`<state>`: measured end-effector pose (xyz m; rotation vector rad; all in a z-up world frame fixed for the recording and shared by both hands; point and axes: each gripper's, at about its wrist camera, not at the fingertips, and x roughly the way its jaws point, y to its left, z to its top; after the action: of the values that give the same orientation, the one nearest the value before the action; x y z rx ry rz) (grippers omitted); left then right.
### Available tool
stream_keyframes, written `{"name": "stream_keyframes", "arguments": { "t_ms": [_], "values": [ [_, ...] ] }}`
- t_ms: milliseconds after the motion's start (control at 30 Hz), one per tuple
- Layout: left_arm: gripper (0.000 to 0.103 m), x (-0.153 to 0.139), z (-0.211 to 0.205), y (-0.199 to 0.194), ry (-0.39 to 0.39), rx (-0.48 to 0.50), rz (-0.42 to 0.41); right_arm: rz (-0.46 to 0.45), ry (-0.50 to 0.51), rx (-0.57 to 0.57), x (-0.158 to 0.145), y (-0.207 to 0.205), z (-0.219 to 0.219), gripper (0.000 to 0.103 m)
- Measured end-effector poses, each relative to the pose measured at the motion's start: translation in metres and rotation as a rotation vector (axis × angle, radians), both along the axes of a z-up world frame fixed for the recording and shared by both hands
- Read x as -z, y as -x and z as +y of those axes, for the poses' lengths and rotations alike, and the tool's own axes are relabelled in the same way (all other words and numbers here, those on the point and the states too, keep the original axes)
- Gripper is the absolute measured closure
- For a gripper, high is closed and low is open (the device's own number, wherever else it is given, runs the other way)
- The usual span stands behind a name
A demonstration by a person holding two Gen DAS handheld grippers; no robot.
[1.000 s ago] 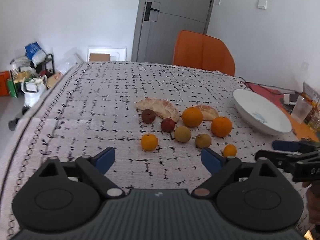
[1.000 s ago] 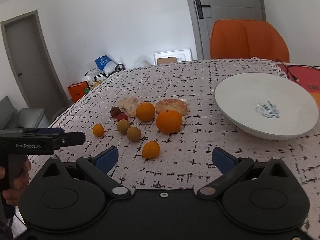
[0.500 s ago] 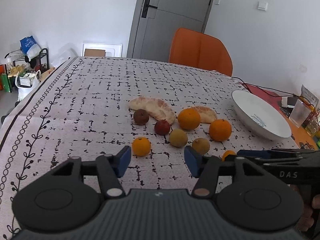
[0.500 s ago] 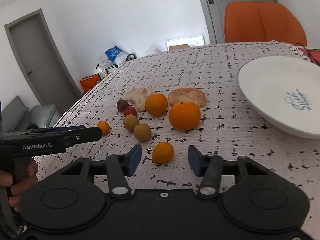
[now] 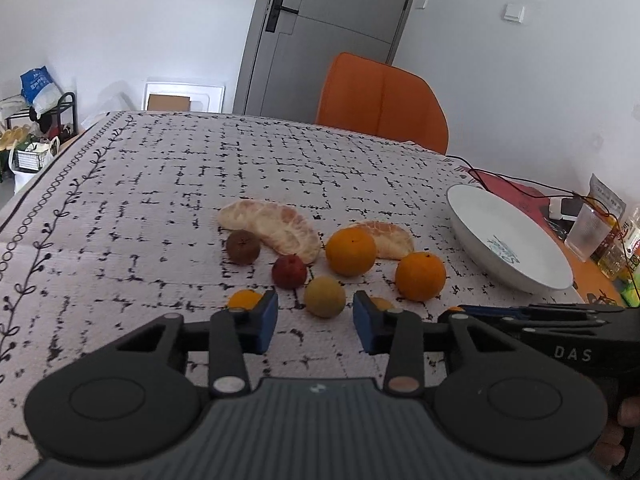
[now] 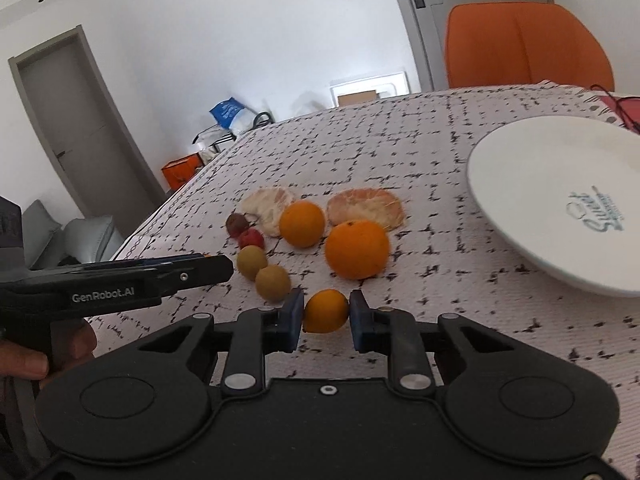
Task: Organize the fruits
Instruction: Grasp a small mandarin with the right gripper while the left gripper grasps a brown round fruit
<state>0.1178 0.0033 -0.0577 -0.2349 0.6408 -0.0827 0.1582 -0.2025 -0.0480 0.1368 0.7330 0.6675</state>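
Note:
Fruits lie in a loose group on the patterned tablecloth: two oranges (image 5: 351, 252) (image 5: 420, 276), two peeled citrus pieces (image 5: 276, 229), a dark brown fruit (image 5: 243, 247), a red one (image 5: 289, 271), yellow-green ones (image 5: 324, 296) and small tangerines. A white plate (image 6: 568, 196) stands to their right. My right gripper (image 6: 325, 314) has its pads against both sides of a small tangerine (image 6: 325, 310) on the cloth. My left gripper (image 5: 315, 320) is partly open and empty, just short of a yellow-green fruit, with a small tangerine (image 5: 244, 299) behind its left finger.
An orange chair (image 5: 382, 102) stands at the table's far edge. A plastic cup (image 5: 589, 232), bottles and cables sit beyond the plate at the right. The left gripper's body (image 6: 120, 280) reaches in beside the fruit in the right wrist view.
Both grippers have moved forward toward the fruit and narrowed. The right one has closed around the small tangerine; the left one has narrowed but holds nothing.

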Motion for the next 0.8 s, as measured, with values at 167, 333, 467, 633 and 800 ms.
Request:
{"name": "stream_keyframes", "arguments": {
  "t_ms": [167, 333, 467, 633, 800],
  "values": [
    [0.071, 0.004, -0.007, -0.008, -0.002, 0.014, 0.007, -0.009, -0.005, 0.034, -0.001, 0.000, -0.010, 0.080],
    [0.072, 0.008, -0.012, -0.015, -0.003, 0.008, 0.012, -0.015, -0.010, 0.062, -0.001, 0.002, -0.023, 0.080],
    [0.075, 0.011, -0.012, -0.019, 0.002, -0.009, 0.026, -0.021, -0.022, 0.083, -0.002, 0.003, -0.031, 0.080],
    [0.078, 0.013, -0.014, -0.023, -0.014, -0.021, 0.029, -0.040, -0.026, 0.099, -0.006, 0.000, -0.039, 0.080],
    [0.078, 0.000, -0.020, -0.020, -0.013, -0.016, 0.000, -0.066, -0.047, 0.109, -0.012, 0.000, -0.044, 0.080]
  ]
}}
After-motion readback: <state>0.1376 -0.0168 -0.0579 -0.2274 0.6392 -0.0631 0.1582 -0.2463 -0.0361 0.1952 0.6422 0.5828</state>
